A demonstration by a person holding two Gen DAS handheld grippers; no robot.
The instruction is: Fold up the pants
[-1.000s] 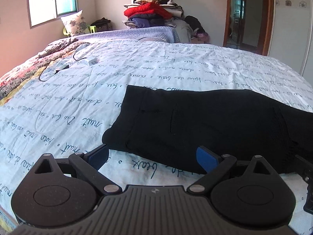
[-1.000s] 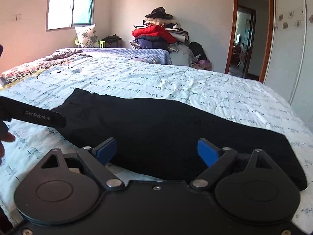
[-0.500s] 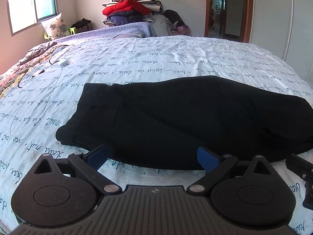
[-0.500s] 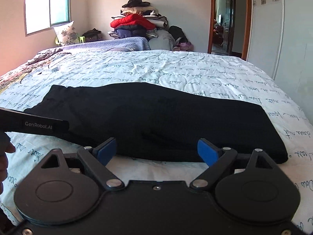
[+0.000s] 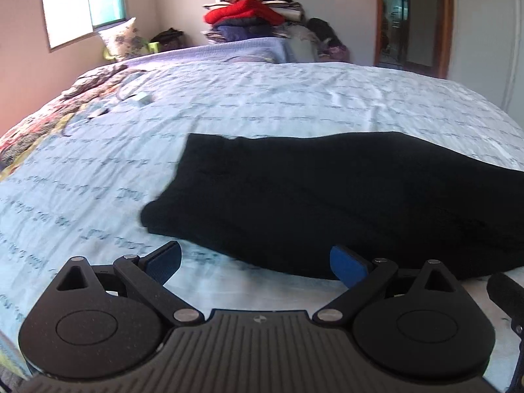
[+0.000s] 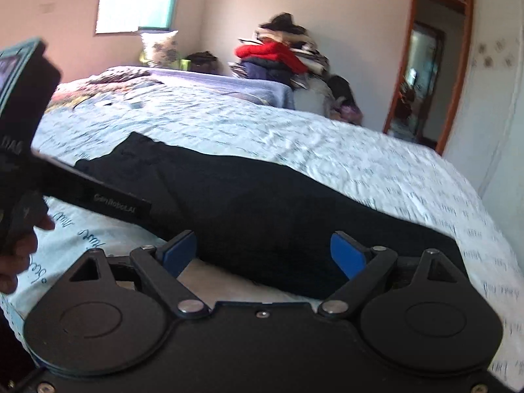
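The black pants (image 5: 327, 196) lie flat on the bed (image 5: 262, 104), already doubled into one long strip running left to right, near its front edge. The left tongs (image 5: 255, 260) hover just short of that strip, near its left end, blue pads spread wide, nothing between them. The right tongs (image 6: 263, 250) hang over the near edge further along, also spread wide and empty; whether their pads touch the cloth cannot be determined. Risk one: a grasp that pinches only the top layer will peel the strip apart instead of carrying it over, since the layers are stacked loosely. Risk two: pads driven too low will catch the bedspread together with the pants and drag both. Risk three: uneven lift between the two hands will skew the fold, because the strip is long and limp. Risk four: the left hand (image 6: 19, 249) and its tool body cross the right view close to the cloth, so the tools may collide when brought together. Both views are motion-blurred; seams, waistband and hem cannot be distinguished on the dark fabric. The right end of the strip is cut off in the left view and, in the right view, partly hidden behind the tong linkage.
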